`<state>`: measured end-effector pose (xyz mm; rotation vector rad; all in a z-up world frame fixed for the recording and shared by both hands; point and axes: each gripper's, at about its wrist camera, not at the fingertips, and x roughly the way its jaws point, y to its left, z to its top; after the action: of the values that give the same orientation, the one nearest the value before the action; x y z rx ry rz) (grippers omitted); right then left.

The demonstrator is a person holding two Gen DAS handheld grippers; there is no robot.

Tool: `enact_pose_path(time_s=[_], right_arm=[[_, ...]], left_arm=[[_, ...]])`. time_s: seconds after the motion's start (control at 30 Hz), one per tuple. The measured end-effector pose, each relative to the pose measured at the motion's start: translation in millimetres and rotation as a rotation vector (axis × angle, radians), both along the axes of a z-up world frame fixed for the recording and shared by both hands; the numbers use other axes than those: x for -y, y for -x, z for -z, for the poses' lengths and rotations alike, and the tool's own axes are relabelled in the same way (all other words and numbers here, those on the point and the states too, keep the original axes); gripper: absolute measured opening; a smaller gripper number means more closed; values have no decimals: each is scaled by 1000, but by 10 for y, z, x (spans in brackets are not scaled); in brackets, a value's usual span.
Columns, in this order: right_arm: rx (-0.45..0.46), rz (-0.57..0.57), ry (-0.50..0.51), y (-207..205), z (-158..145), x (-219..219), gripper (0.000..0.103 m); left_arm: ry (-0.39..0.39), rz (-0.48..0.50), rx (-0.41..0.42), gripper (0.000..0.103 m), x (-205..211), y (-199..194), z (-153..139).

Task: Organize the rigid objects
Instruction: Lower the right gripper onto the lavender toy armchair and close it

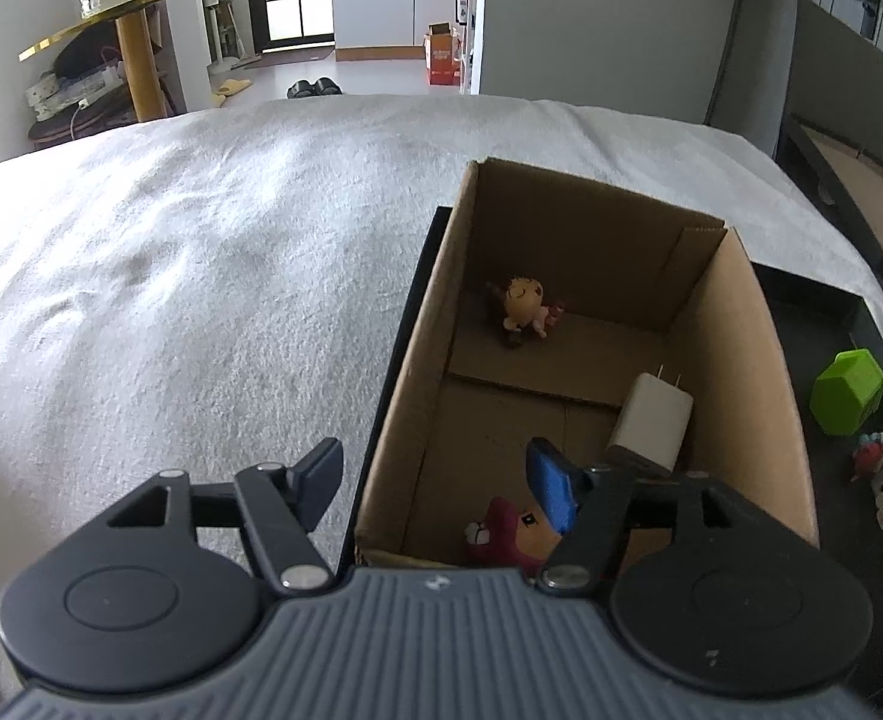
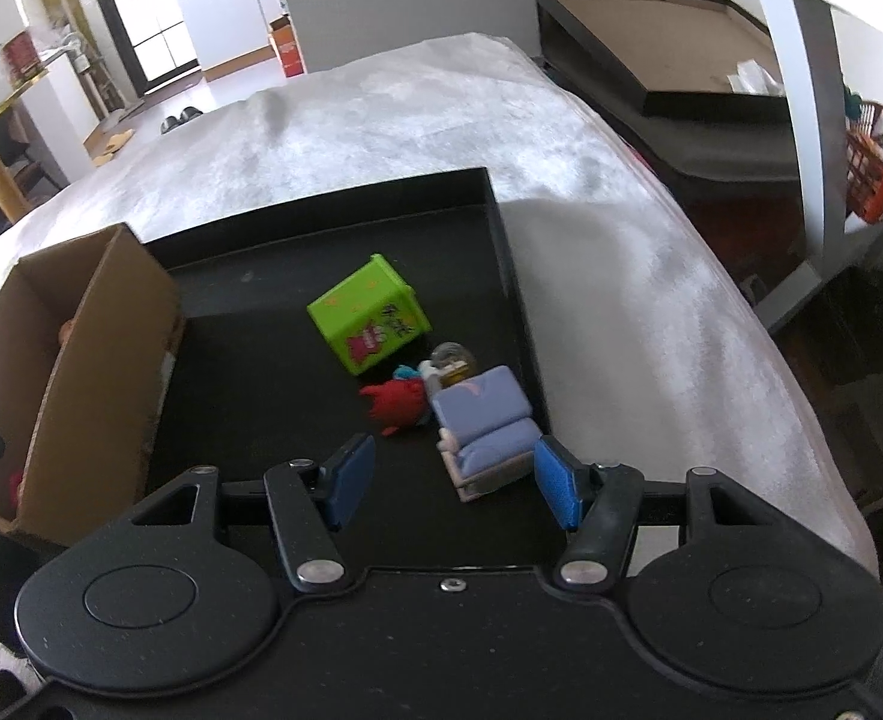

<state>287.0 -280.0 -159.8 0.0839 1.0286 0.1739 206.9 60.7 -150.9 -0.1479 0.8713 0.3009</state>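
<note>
A cardboard box [image 1: 735,330] stands on a black tray [image 2: 501,228] on a white bed. In the left wrist view it holds a small doll figure [image 1: 522,309], a white charger plug [image 1: 651,420] and a pink toy figure [image 1: 504,531]. My left gripper [image 1: 435,489] is open and empty above the box's near left wall. In the right wrist view the tray holds a green cube [image 2: 369,315], a red toy [image 2: 396,405], a small glass bottle [image 2: 453,360] and a lilac toy sofa [image 2: 486,426]. My right gripper [image 2: 453,480] is open, just in front of the sofa.
The cardboard box [image 2: 81,372] stands at the tray's left end. The white bed cover [image 1: 189,276] spreads to the left and beyond. A dark bench [image 2: 669,72] and an orange crate [image 2: 879,180] stand to the right of the bed.
</note>
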Motion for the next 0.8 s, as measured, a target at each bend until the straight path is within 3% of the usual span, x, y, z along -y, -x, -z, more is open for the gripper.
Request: enact_pose_path(time_s=[0.33, 0.53, 0.8], right_arm=[[-13, 16, -21, -210, 182, 69, 54], [-32, -11, -26, -241, 184, 36, 44], [-69, -47, -8, -278, 316, -101, 46]], left_arm=[[-6, -14, -25, 66, -23, -88, 90], [-9, -14, -36, 66, -20, -118, 125], [-4, -23, -41, 66, -38, -139, 138]])
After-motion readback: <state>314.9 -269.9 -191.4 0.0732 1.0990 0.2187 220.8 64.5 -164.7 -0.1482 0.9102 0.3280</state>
